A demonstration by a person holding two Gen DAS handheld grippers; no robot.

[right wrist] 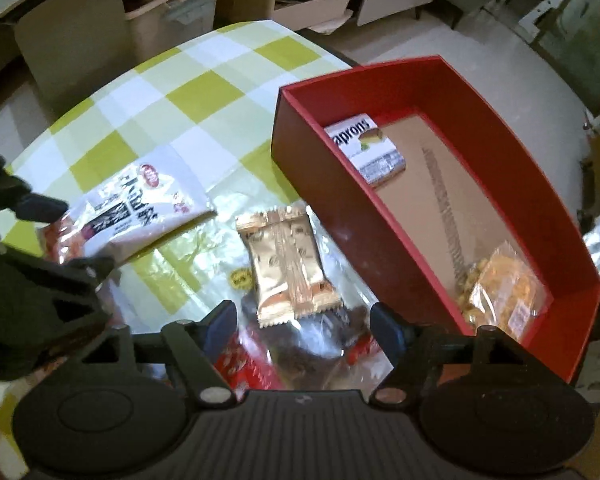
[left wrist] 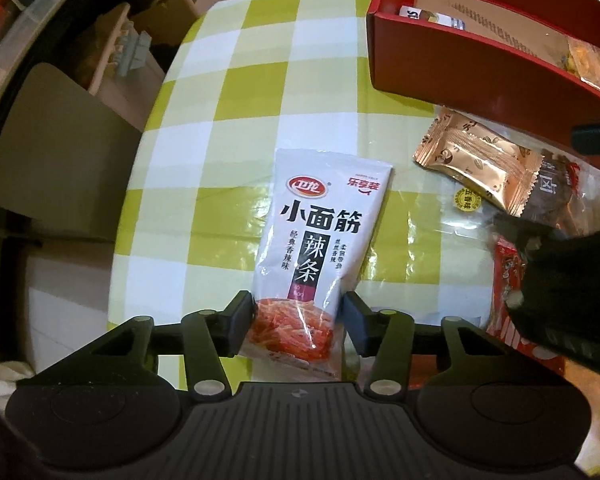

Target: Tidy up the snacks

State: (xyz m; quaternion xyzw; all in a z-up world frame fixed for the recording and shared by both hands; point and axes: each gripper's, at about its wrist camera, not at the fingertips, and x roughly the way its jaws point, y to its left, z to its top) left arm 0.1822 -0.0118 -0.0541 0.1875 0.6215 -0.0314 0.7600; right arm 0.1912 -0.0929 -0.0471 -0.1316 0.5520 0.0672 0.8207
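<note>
My tools over loose snacks beside the red box

My left tool (left wrist: pixel 299 307) pinches the near end of the white pouch (left wrist: pixel 320 232) lying on the counter (left wrist: pixel 220 92). My right tool (right wrist: pixel 303 322) hangs spread above a clear bag (right wrist: pixel 320 344); just beyond lies the gold packet (right wrist: pixel 288 264), and far right the red box (right wrist: pixel 340 208) holds two snacks.

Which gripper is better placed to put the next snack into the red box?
Left. The left gripper already has its fingers on either side of the white spicy-strip packet, seemingly gripping it. The right gripper is open above the gold packet, holding nothing, though nearer the red box.
</note>
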